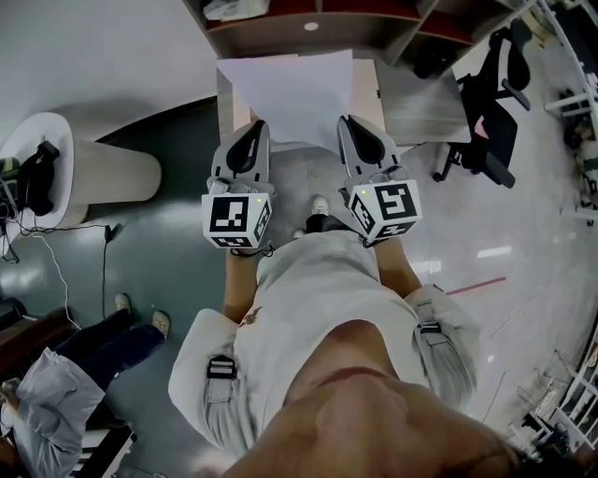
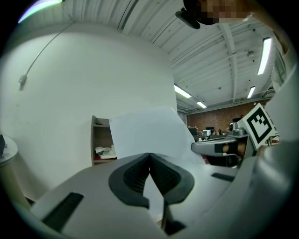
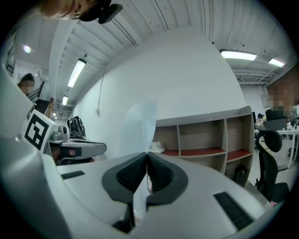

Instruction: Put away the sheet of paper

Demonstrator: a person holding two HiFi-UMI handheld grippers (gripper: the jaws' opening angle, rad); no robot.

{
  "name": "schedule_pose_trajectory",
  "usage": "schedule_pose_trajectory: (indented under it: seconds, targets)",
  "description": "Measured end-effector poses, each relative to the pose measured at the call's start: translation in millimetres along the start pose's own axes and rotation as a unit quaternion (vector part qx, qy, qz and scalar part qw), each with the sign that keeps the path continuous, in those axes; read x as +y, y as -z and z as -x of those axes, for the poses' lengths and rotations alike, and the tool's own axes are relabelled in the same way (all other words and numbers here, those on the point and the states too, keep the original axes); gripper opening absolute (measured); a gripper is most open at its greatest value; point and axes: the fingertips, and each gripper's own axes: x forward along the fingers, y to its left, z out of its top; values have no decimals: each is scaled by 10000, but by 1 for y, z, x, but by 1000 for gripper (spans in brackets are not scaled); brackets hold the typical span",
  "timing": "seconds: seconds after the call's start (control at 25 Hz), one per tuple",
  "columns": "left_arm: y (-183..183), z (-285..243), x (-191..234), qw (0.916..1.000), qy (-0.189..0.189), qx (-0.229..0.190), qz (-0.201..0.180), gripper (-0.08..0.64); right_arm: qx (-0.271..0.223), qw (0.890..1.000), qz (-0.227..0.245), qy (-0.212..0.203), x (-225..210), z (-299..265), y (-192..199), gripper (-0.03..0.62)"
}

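Note:
A white sheet of paper (image 1: 291,93) hangs flat in the air between both grippers, out in front of the person. My left gripper (image 1: 258,126) is shut on its near left edge, and my right gripper (image 1: 347,121) is shut on its near right edge. In the left gripper view the sheet of paper (image 2: 147,133) rises from the closed pads. In the right gripper view the sheet of paper (image 3: 139,128) shows nearly edge-on, pinched between the dark pads. Under the far part of the sheet lies a wooden table (image 1: 407,101).
An open shelf unit (image 1: 318,23) with red-lined compartments stands against the wall beyond the table. A black office chair (image 1: 491,107) is at the right. A round white table (image 1: 56,163) with a dark bag stands at the left. A seated person (image 1: 65,369) is at the lower left.

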Motion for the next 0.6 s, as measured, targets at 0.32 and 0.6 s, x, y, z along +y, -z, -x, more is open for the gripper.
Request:
schedule_pose_trajectory:
  seconds: [0.32, 0.6]
  targets:
    - [-2, -36, 8, 9997, -227, 68, -37, 20, 50, 9996, -103, -242, -27, -31, 1, 20]
    - [7, -59, 11, 9993, -348, 169, 7, 20, 198, 9990, -169, -374, -45, -49, 10, 20]
